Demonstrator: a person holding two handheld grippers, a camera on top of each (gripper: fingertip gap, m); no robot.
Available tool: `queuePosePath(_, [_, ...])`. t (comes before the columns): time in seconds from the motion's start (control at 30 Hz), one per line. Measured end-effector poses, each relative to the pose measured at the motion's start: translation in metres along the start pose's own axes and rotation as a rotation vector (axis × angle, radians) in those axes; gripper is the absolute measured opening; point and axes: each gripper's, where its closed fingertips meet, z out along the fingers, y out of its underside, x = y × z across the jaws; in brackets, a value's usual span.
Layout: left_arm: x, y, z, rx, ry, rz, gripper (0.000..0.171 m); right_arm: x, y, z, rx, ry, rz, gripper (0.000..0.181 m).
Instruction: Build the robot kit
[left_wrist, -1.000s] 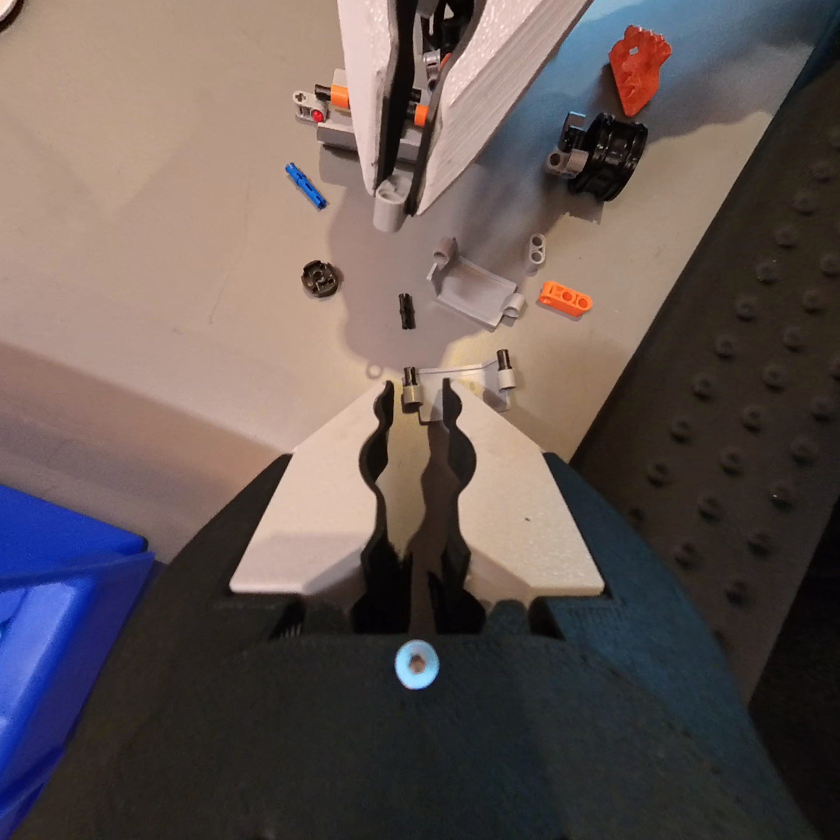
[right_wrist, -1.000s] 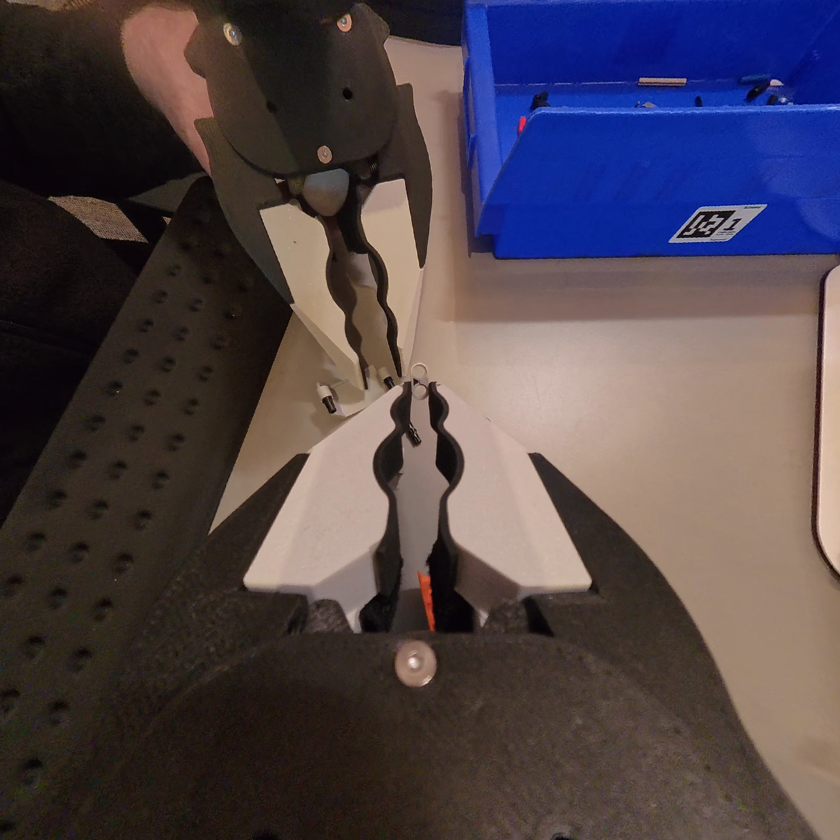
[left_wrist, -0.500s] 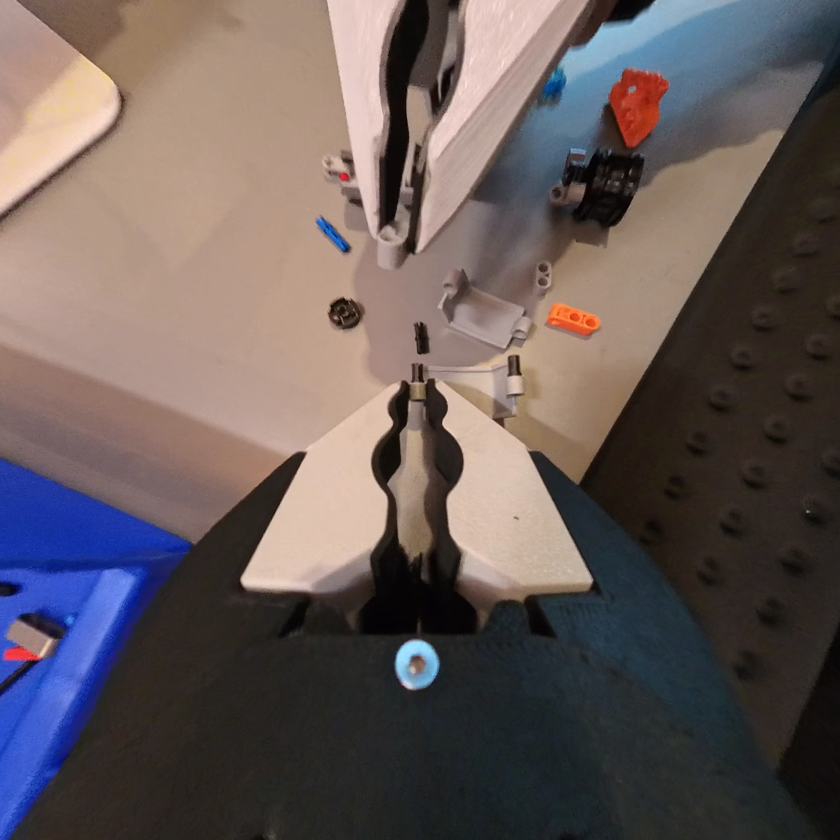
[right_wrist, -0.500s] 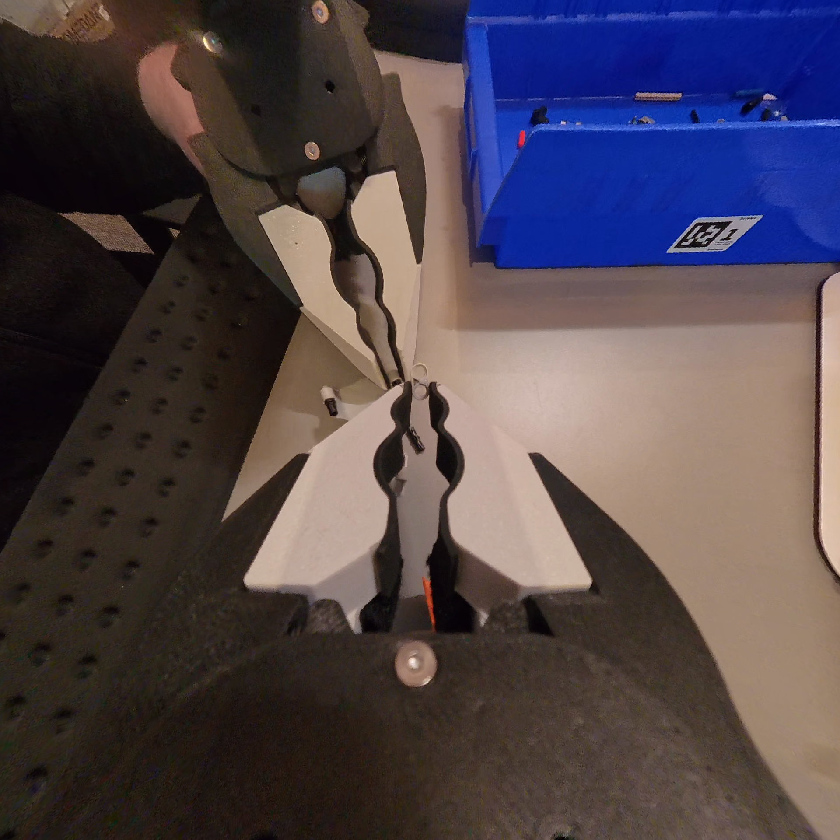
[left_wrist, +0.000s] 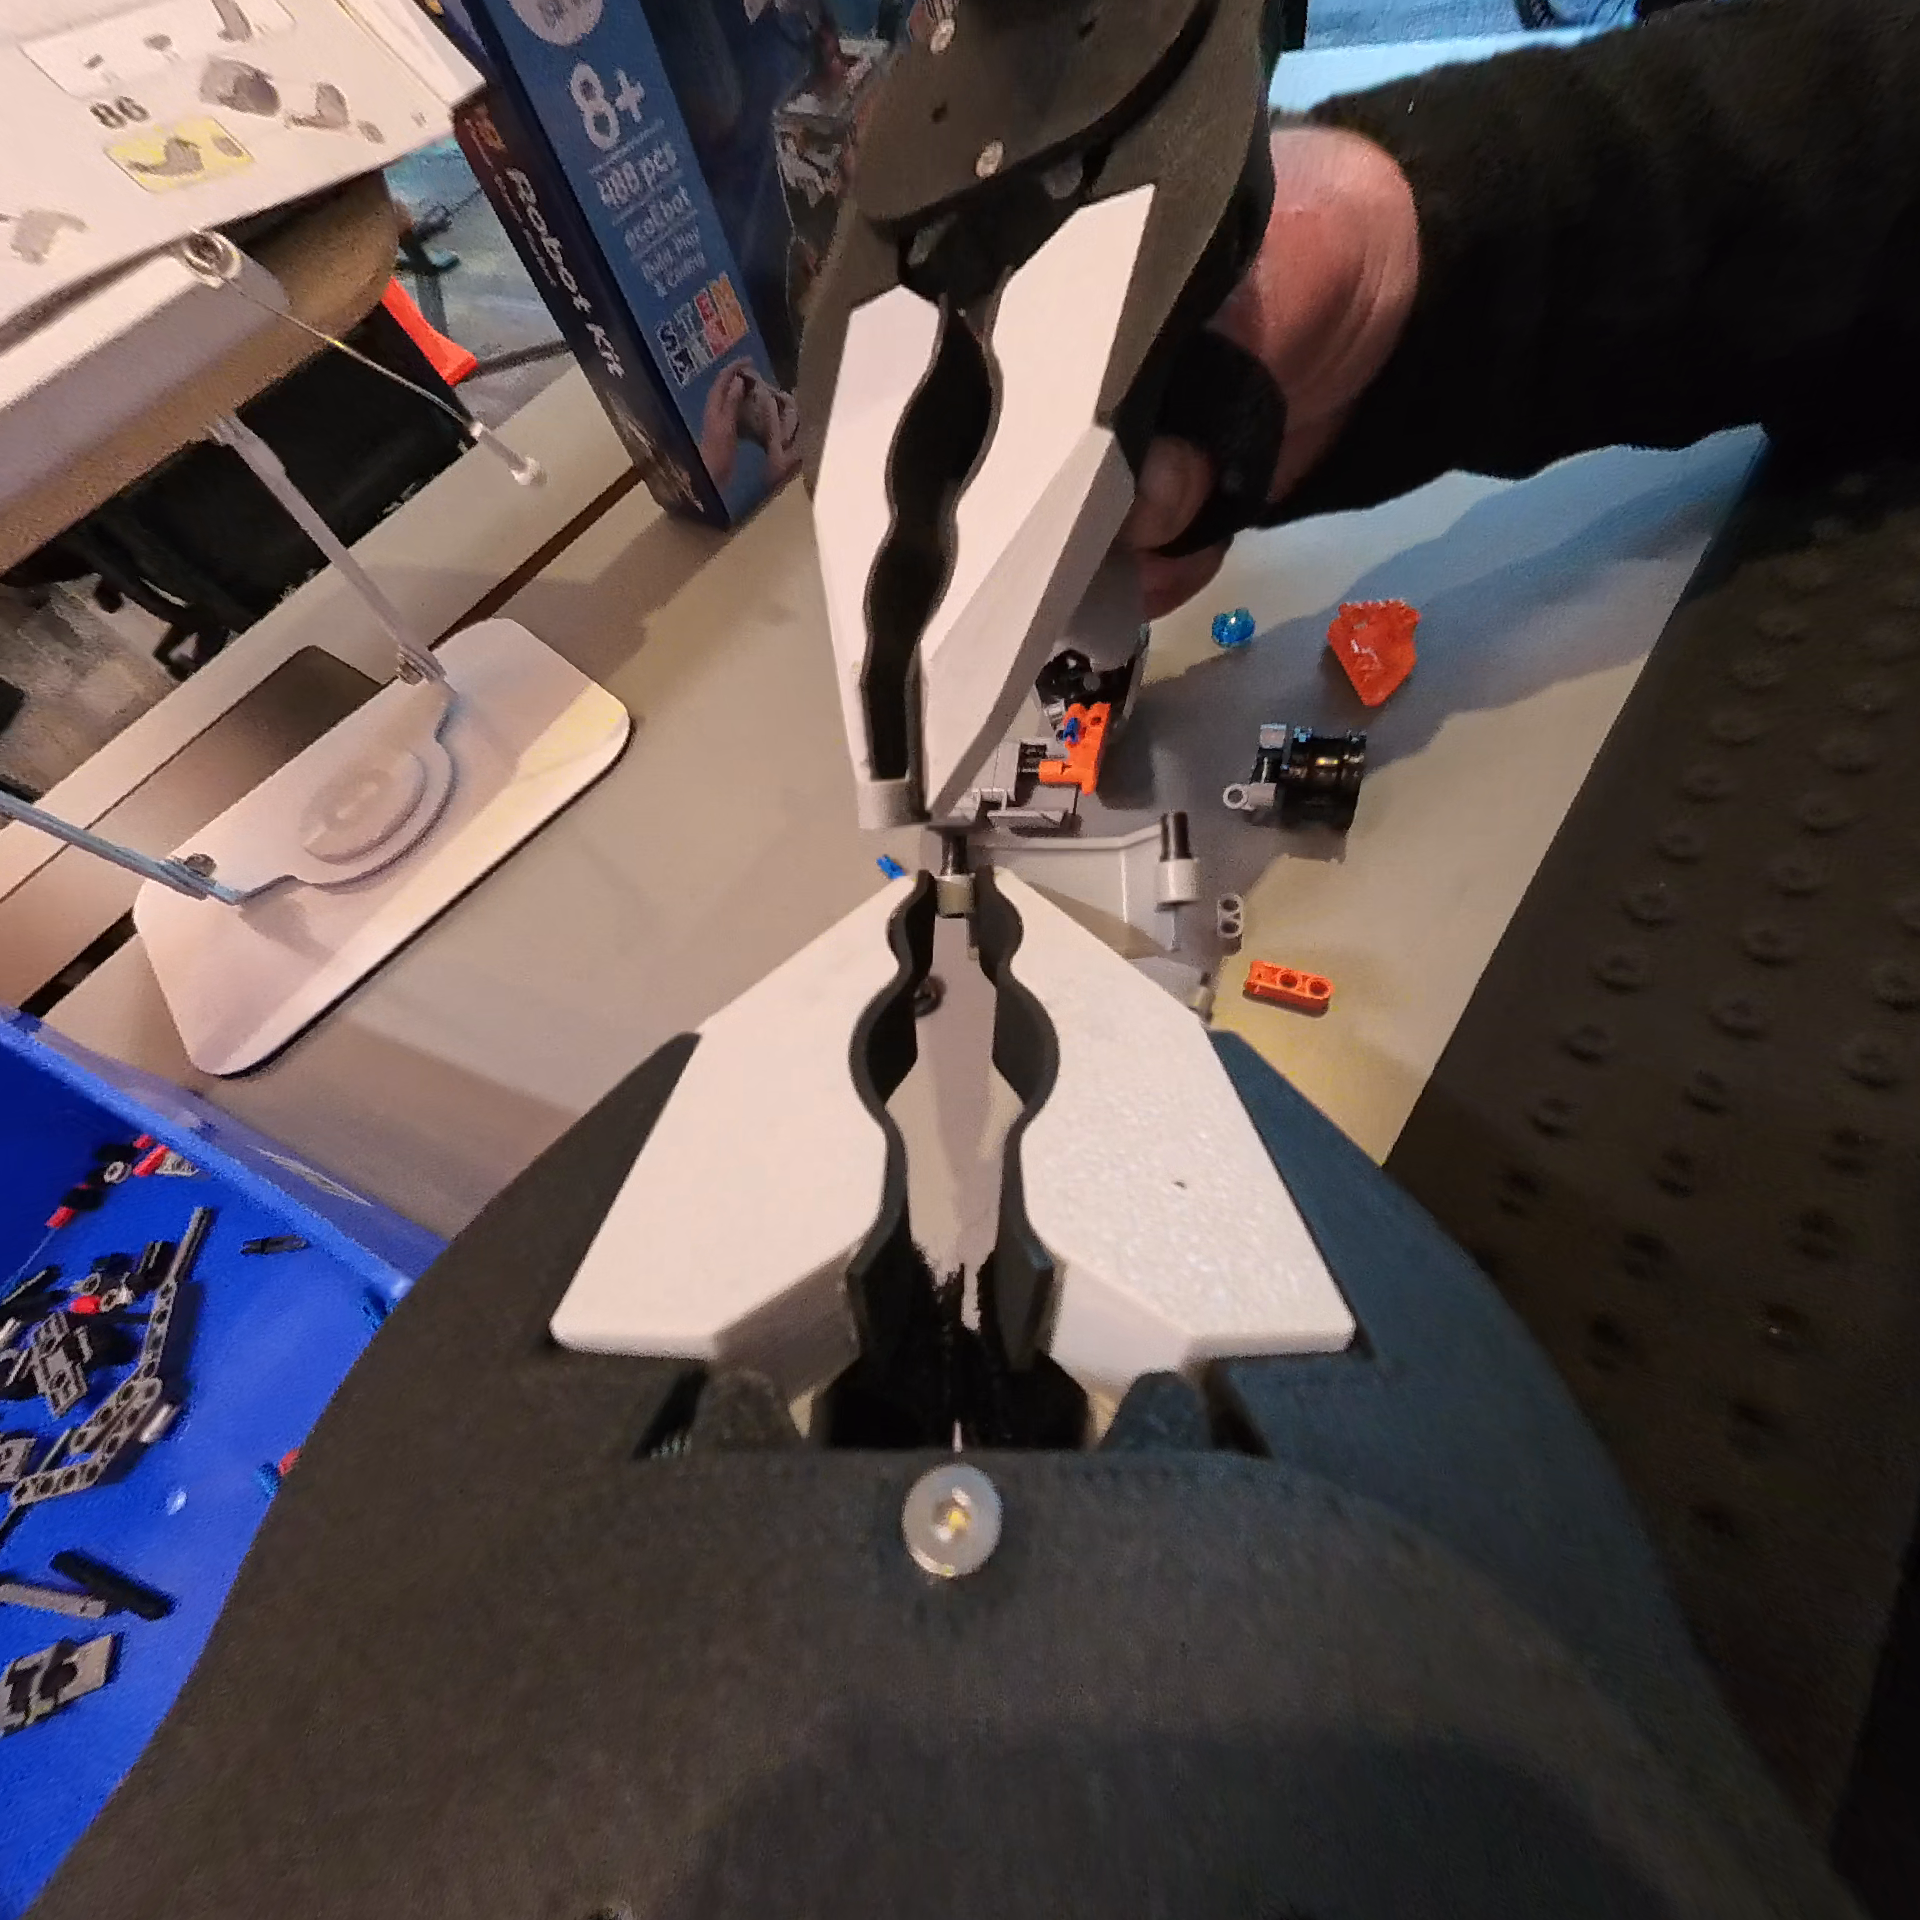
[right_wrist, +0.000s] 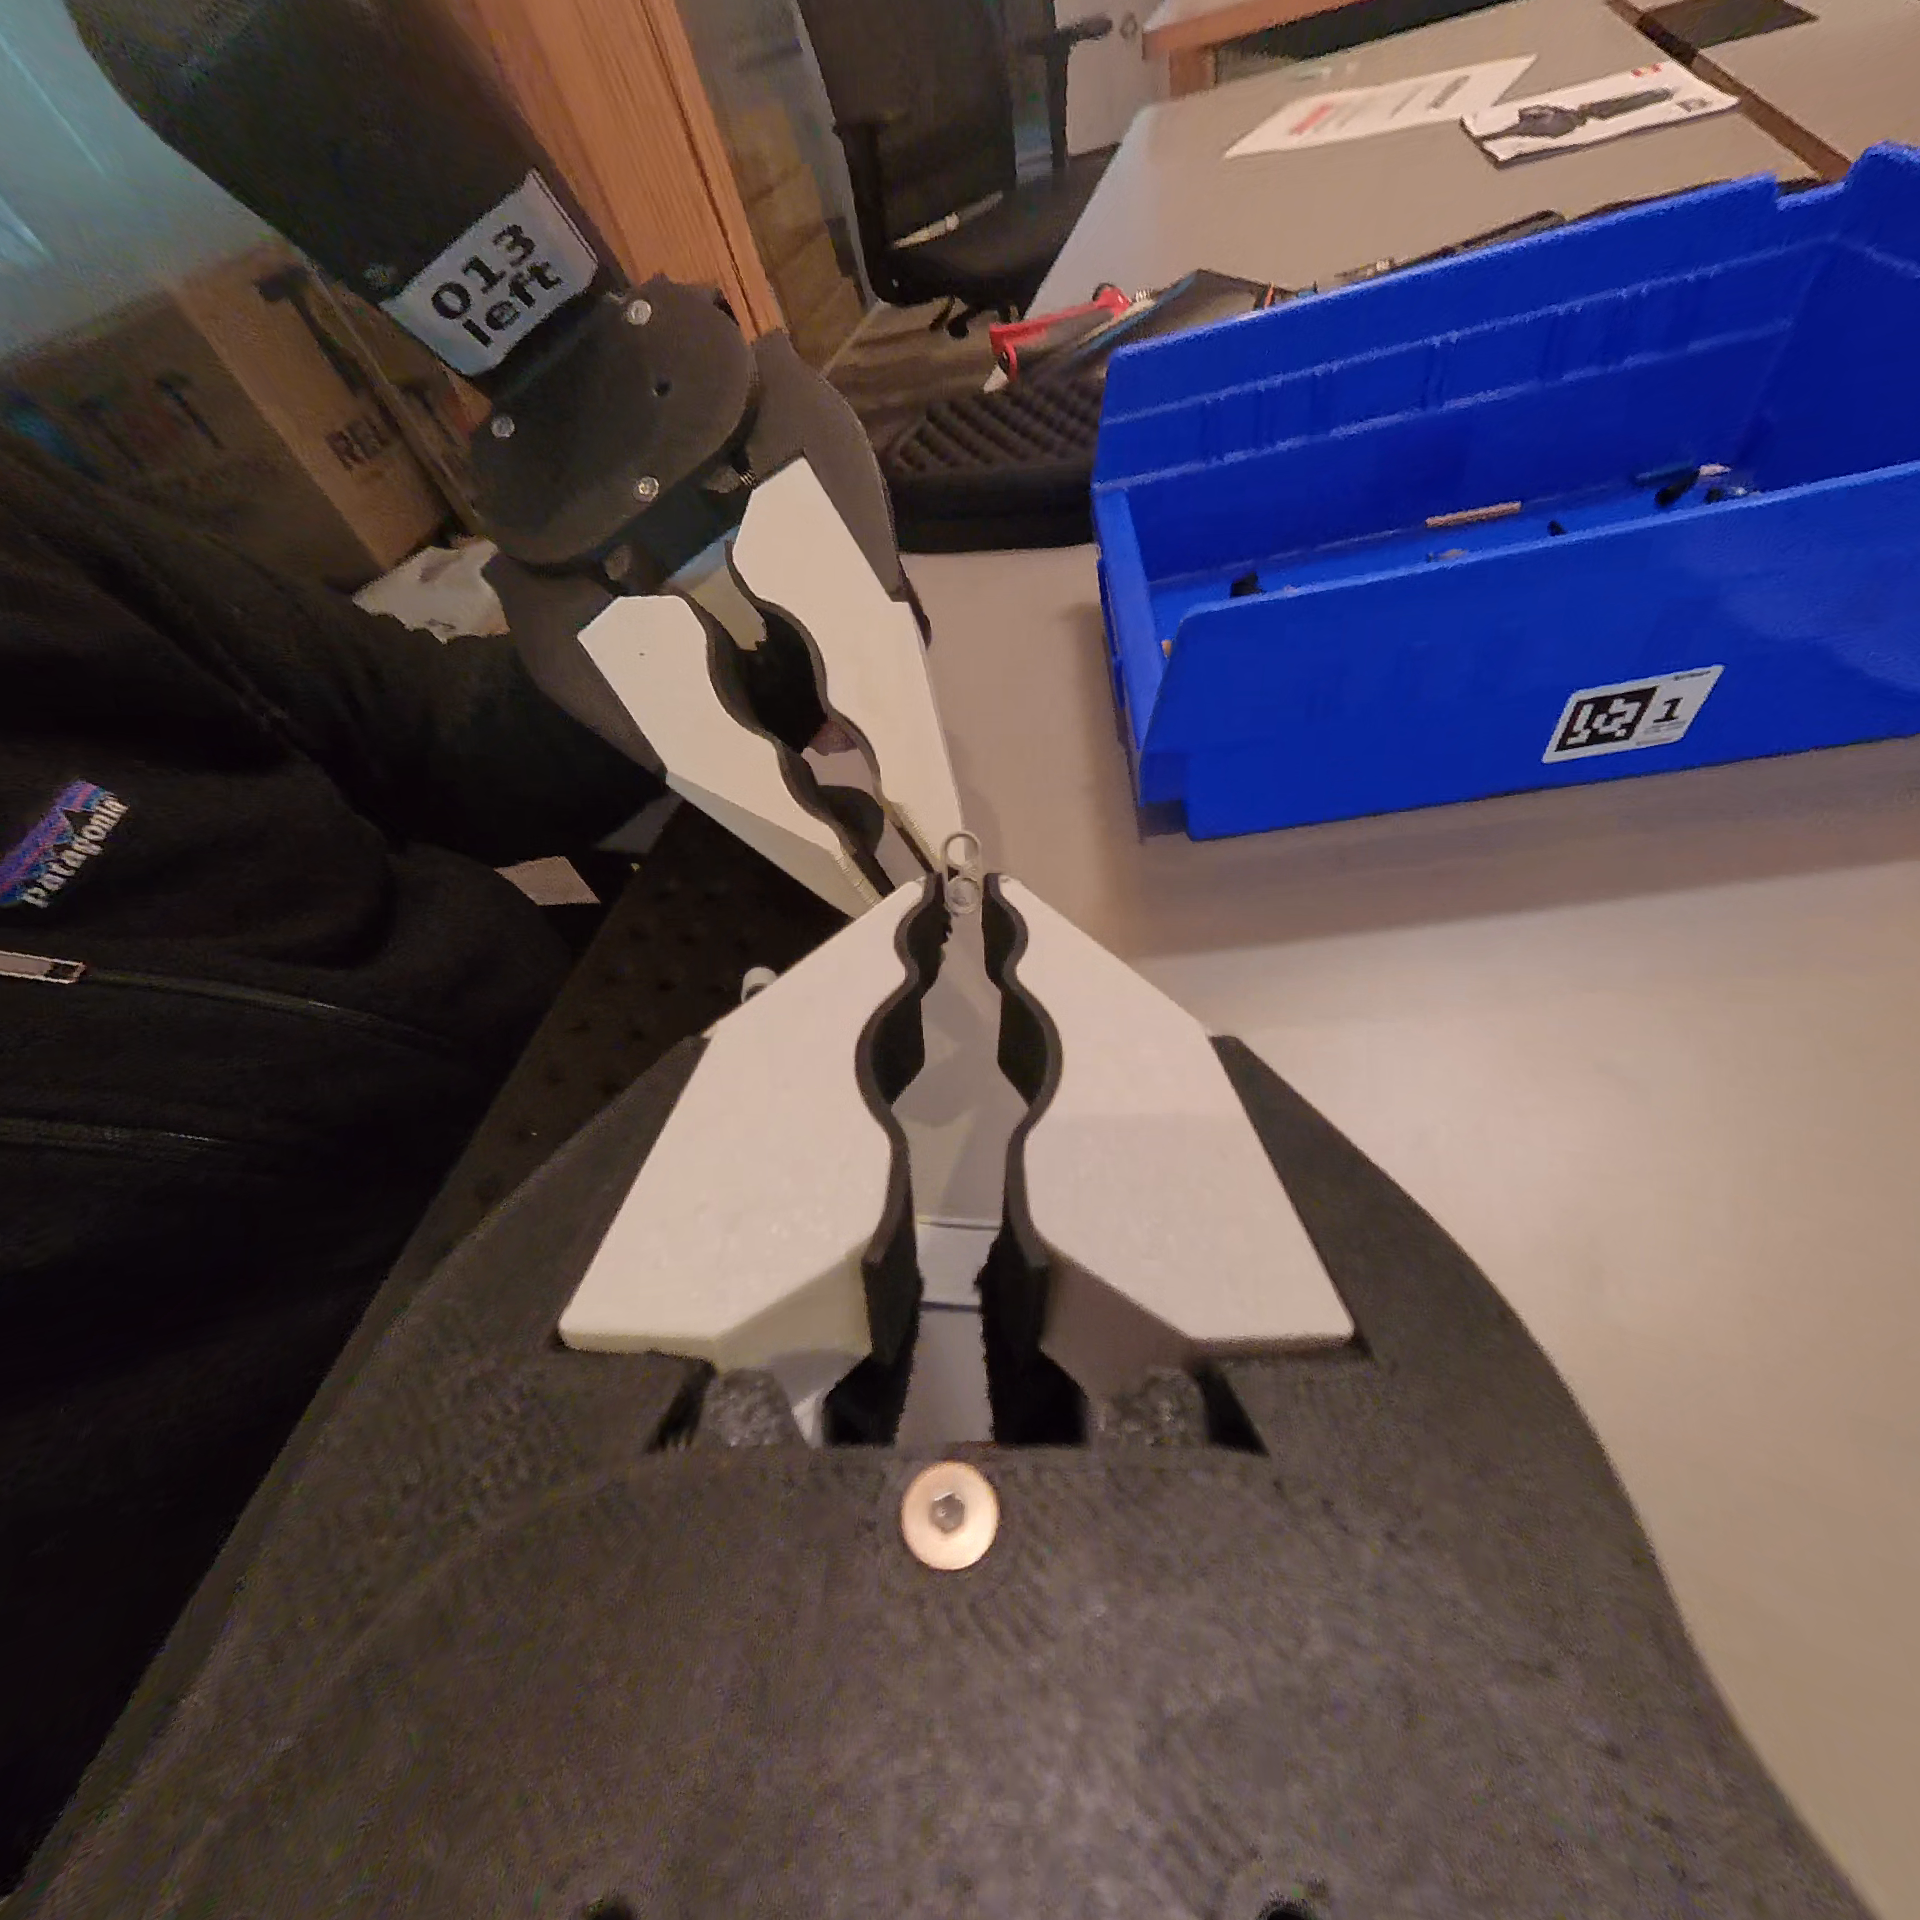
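A tall blue box (left_wrist: 644, 260) at the top has white print. A white label (right_wrist: 488, 275) sits on a black handle (right_wrist: 312, 135), upper left. A code sticker (right_wrist: 1631, 712) is on the blue bin (right_wrist: 1455, 582), right. A logo patch (right_wrist: 62, 842) is on a black jacket (right_wrist: 208, 1039), left.

Left gripper (left_wrist: 954, 896) is pinched on a grey panel (left_wrist: 1091, 873) by one corner sleeve, black pin sticking up. Right gripper (left_wrist: 902, 805) comes down from above, tips closed on a grey connector (left_wrist: 883, 805) right at that pin, a hand (left_wrist: 1320, 312) behind it. Grey-orange assembly (left_wrist: 1060, 758) sits just behind. Scattered on the table (left_wrist: 644, 883): black wheel (left_wrist: 1320, 774), orange piece (left_wrist: 1374, 649), orange beam (left_wrist: 1288, 982). Blue bin (left_wrist: 156, 1403) at lower left, metal stand (left_wrist: 353, 810) and blue box (left_wrist: 634, 260) farther off
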Motion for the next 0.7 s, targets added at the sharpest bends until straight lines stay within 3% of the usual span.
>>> queuePosePath(0.7, [-0.002, -0.03, -0.012, 0.166, 0.054, -0.09, 0.005, -0.014, -0.023, -0.01, 0.163, -0.119, 0.053, 0.004])
